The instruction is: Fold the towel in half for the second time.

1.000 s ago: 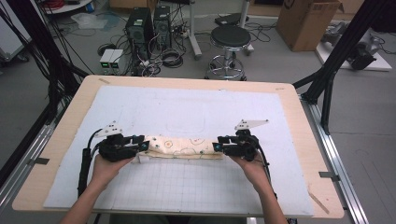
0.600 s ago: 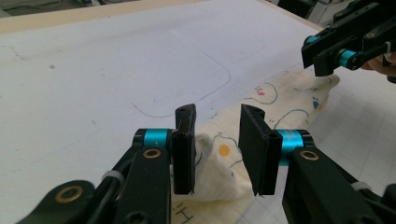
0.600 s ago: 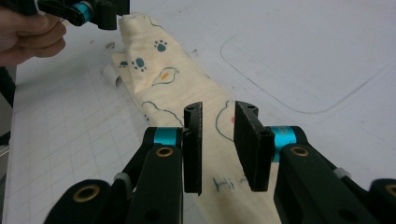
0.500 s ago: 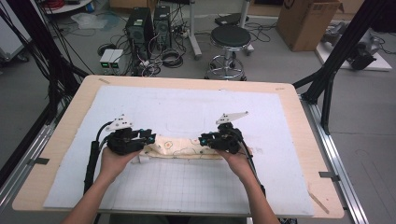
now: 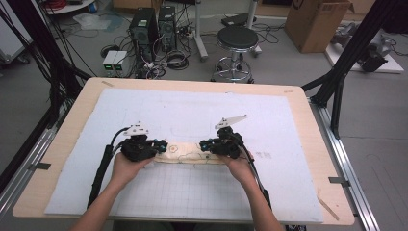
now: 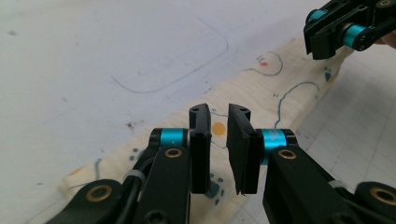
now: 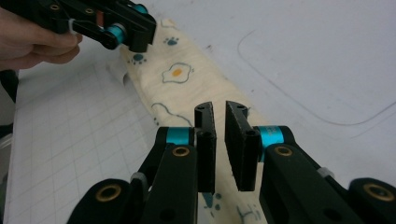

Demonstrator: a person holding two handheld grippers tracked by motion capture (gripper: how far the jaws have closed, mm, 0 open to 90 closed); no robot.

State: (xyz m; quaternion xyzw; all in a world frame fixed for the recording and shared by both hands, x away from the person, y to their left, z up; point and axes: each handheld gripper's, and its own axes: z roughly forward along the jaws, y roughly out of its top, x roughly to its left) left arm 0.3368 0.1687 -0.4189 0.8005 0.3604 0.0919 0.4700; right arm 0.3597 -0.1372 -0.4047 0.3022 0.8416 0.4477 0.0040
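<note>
1. Both forearms reach in low; the left gripper (image 5: 161, 146) and right gripper (image 5: 204, 144) face each other along the cloth.
2. The cloth (image 5: 185, 154), a cream strip folded long with printed eggs and paw marks, lies on the white mat (image 5: 192, 110) between them.
3. Each gripper's jaws have just been closing; a narrow gap remains, and they pinch nothing that I can see.

A robotics lab: computer towers (image 5: 154, 24) amid tangled floor cables (image 5: 168, 60), black rig frame (image 5: 353, 53), stool (image 5: 235, 41), cardboard box (image 5: 315, 21).
</note>
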